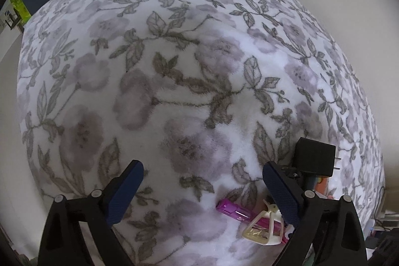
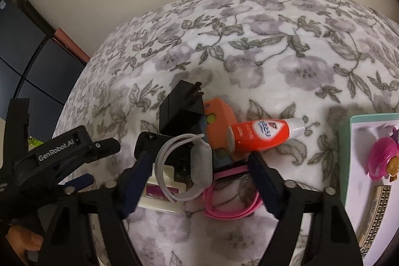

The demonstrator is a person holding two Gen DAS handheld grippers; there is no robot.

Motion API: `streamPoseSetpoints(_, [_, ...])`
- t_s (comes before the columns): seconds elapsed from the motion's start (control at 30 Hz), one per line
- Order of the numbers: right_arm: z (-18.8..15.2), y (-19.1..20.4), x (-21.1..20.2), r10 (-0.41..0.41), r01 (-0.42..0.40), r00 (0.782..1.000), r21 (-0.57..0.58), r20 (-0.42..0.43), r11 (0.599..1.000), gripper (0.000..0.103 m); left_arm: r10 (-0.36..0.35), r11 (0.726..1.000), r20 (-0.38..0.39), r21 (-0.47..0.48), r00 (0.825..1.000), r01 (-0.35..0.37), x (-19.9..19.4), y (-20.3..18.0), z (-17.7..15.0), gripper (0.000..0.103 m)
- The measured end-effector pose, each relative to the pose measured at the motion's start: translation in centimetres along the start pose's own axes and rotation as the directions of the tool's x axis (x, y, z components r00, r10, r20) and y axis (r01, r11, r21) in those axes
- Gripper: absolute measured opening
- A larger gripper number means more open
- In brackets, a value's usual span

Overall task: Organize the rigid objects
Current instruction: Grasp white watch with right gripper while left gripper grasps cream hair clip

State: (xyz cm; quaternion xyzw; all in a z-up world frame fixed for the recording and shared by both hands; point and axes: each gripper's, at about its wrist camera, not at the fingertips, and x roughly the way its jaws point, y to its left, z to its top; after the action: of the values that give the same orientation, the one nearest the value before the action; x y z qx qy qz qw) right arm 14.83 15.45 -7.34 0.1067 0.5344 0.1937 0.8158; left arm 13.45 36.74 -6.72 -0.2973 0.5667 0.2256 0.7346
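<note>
A heap of small items lies on a floral blanket (image 2: 274, 61). It holds a black power adapter (image 2: 179, 109), an orange box (image 2: 219, 119), an orange tube (image 2: 259, 136), a grey watch with a white strap (image 2: 199, 163), a pink band (image 2: 232, 208) and a cream hair clip (image 2: 159, 202). My right gripper (image 2: 199, 166) is open, its fingers standing either side of the watch and pink band. My left gripper (image 1: 204, 191) is open over bare blanket. Just to its right are the adapter (image 1: 314, 158), a magenta stick (image 1: 234, 212) and the hair clip (image 1: 264, 228).
A teal-rimmed white tray (image 2: 346, 141) at the right holds a pink toy (image 2: 384, 158) and a patterned bangle (image 2: 374, 216). The left gripper's black housing (image 2: 62, 151) sits close to the left of the heap. The blanket (image 1: 174, 66) stretches far ahead; walls bound it.
</note>
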Motion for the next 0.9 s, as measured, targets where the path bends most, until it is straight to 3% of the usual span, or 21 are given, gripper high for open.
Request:
streamPoseSetpoints(0.5, [-0.4, 1.1, 0.2, -0.026, 0.026, 1.0, -0.03, 0.003, 0.999, 0.071, -0.017, 1.0, -0.018, 0.004, 1.0, 0.017, 0.3, -0.4, -0.1, 0.097])
streamPoseSetpoints(0.77, [-0.6, 1.2, 0.3, 0.009, -0.009, 1.0, -0.026, -0.011, 1.0, 0.052, -0.02, 1.0, -0.02, 0.022, 1.0, 0.02, 0.1, -0.9, -0.3, 0.097])
streamPoseSetpoints(0.9, [-0.6, 1.0, 0.1, 0.014, -0.014, 1.0, -0.02, -0.01, 1.0, 0.052, -0.027, 0.999, -0.025, 0.035, 0.999, 0.028, 0.0, -1.2, -0.5, 0.097])
